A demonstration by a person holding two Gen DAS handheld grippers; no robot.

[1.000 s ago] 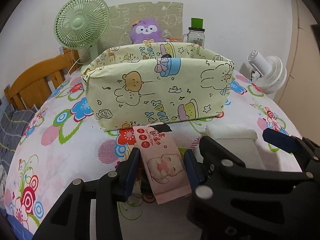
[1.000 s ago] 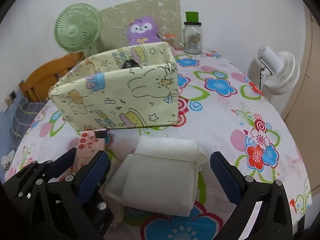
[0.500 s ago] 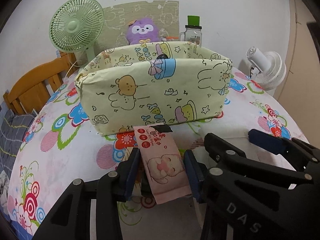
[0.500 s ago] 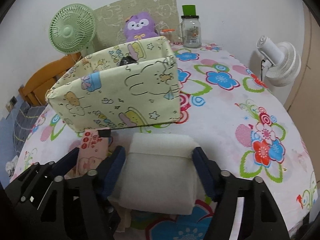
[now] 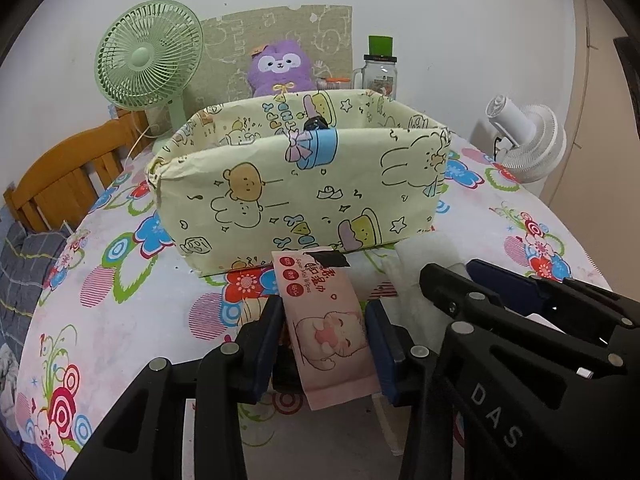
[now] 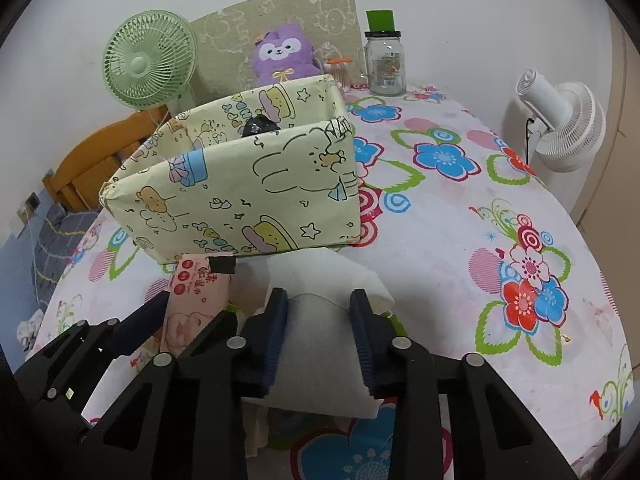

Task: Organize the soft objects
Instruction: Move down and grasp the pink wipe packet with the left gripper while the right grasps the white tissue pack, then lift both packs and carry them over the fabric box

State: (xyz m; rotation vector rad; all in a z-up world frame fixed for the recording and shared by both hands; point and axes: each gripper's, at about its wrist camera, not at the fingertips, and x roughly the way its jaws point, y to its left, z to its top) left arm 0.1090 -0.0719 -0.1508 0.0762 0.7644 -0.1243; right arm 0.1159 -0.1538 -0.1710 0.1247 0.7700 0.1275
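A pink wet-wipes pack lies flat on the flowered tablecloth. My left gripper has its blue pads on both sides of the pack, and its jaws are closing a little further. Just to its right, my right gripper is closing on a white soft tissue pack, which bulges between the pads. Directly behind both packs stands a pale yellow cartoon-print box, open at the top, with a small dark thing inside. The right wrist view also shows the pink pack and the box.
Behind the box stand a green desk fan, a purple plush toy and a glass jar with a green lid. A white fan sits at the right edge. A wooden chair back is at the left.
The right gripper's jaws went from wide open to pressed on the white pack, which is now squeezed narrower. The left gripper stays on the pink pack.
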